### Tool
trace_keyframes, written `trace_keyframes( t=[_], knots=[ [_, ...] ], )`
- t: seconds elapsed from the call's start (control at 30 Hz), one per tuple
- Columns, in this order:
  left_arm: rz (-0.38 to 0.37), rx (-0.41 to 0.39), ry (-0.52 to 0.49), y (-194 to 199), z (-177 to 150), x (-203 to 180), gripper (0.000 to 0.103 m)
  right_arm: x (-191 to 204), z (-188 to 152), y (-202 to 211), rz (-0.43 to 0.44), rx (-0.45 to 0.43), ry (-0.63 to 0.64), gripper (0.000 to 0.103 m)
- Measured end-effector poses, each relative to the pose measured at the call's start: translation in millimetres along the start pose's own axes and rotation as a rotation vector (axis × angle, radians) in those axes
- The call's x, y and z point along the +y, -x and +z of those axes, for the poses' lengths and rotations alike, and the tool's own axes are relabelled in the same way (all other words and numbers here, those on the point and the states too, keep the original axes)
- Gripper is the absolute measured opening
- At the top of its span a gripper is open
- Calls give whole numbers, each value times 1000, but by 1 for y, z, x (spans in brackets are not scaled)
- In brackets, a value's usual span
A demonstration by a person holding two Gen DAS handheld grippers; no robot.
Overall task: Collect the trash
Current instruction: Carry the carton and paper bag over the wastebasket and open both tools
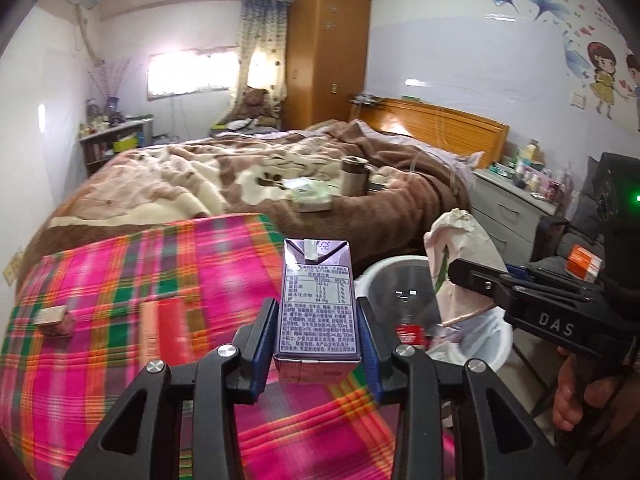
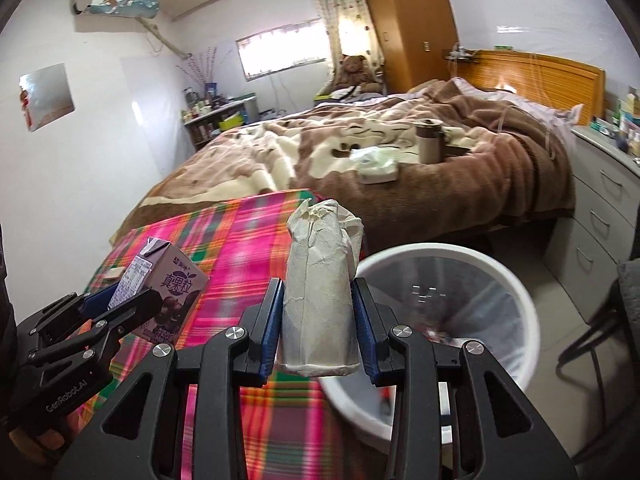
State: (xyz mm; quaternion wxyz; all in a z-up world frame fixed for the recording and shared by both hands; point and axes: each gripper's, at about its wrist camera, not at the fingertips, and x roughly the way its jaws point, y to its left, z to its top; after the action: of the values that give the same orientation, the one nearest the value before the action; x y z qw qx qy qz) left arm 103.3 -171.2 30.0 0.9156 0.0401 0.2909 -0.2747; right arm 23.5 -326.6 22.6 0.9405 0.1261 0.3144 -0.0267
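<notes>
My left gripper [image 1: 318,320] is shut on a purple drink carton [image 1: 317,300], held upright above the pink plaid cloth [image 1: 140,280]. The carton also shows in the right wrist view [image 2: 168,280]. My right gripper [image 2: 318,312] is shut on a crumpled beige paper wrapper [image 2: 320,280], held upright at the edge of the white trash bin [image 2: 516,284]. In the left wrist view the wrapper [image 1: 460,256] hangs over the bin [image 1: 496,340], which has a clear liner and some trash inside.
A small block [image 1: 52,316] and a pink flat box [image 1: 154,332] lie on the plaid cloth. Behind is a bed with a brown blanket [image 1: 240,172], a cup [image 1: 354,176] and tissue pack [image 1: 312,196]. Grey drawers [image 2: 600,216] stand right of the bin.
</notes>
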Motion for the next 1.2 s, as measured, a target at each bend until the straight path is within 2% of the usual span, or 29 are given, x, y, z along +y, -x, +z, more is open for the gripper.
trace_keyframes(
  t=[0.33, 0.4, 0.47, 0.67, 0.83, 0.93, 1.03, 1.1, 1.17, 1.2],
  knots=[
    [-143, 59, -17, -45, 0, -59, 38, -56, 1, -16, -109, 69, -49, 35],
    [-137, 66, -42, -55, -1, -73, 39, -65, -1, -17, -117, 84, -55, 35],
    [-163, 69, -57, -61, -3, -84, 39, -76, -4, -23, -125, 109, -62, 35],
    [-173, 115, -55, -86, -8, -107, 39, -98, -8, -33, -140, 155, -76, 35],
    [-184, 130, -70, -94, -9, -119, 39, -109, -11, -36, -147, 177, -74, 36],
    [-164, 132, -75, -97, -9, -122, 39, -113, -11, -37, -160, 183, -75, 40],
    [-169, 154, -77, -100, -9, -123, 42, -115, -12, -38, -151, 191, -77, 45],
    [-169, 155, -71, -99, -10, -122, 51, -116, -13, -36, -161, 188, -79, 53],
    [-169, 146, -81, -97, -9, -123, 58, -116, -14, -35, -166, 178, -80, 55],
    [-171, 147, -84, -96, -8, -123, 58, -116, -14, -33, -165, 171, -83, 56]
  ],
)
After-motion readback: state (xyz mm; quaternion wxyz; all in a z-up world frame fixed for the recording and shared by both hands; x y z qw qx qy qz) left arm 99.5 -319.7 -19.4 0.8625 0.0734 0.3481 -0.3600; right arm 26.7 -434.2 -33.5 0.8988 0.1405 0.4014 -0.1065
